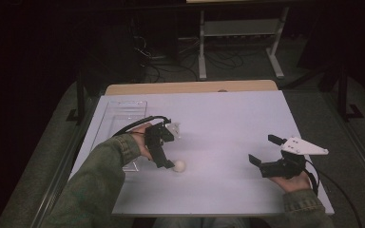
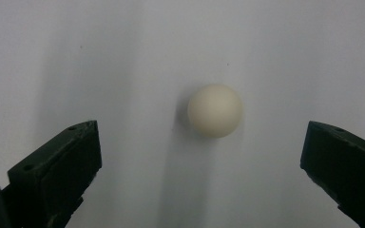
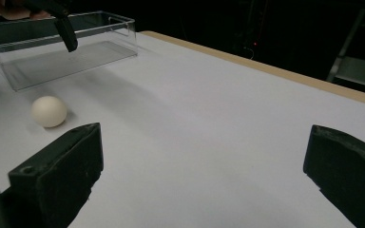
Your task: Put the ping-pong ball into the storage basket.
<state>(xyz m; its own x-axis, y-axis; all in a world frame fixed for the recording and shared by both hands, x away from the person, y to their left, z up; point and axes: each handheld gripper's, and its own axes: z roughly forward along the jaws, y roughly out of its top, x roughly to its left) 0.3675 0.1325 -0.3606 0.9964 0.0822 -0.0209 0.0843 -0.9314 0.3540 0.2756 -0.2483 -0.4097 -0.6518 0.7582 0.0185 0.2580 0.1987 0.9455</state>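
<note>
Ball: a small cream-white ball [image 1: 179, 166] lies on the white tabletop [image 1: 228, 123], left of centre and towards the person's edge, free of any grip.
Ball shape: round all over, so it has no long axis and points no way; its surface is plain and unmarked.
Ball, left gripper view: the ball [image 2: 215, 110] sits ahead of the two black fingers, between their lines but a little nearer the right-hand one, with its soft shadow running towards the bottom of the picture.
Left gripper: the left gripper [image 1: 167, 161] is held above the ball, tilted down at it, fingers spread wide and holding nothing; the tips stand clear of the ball.
Left hand: a hand in a green sleeve [image 1: 100, 166] carries it, the cable looping behind.
Clear box: a see-through plastic box [image 1: 123, 116] stands on the tabletop's left side, just beyond the left gripper, its long side running away from the person.
Right gripper: the right gripper [image 1: 265, 152] rests low near the right front of the tabletop, well apart from the ball, fingers released and wide, nothing between them.
Right gripper view: the ball [image 3: 49, 111] shows far off to the left, with the box [image 3: 100, 42] behind it.
</note>
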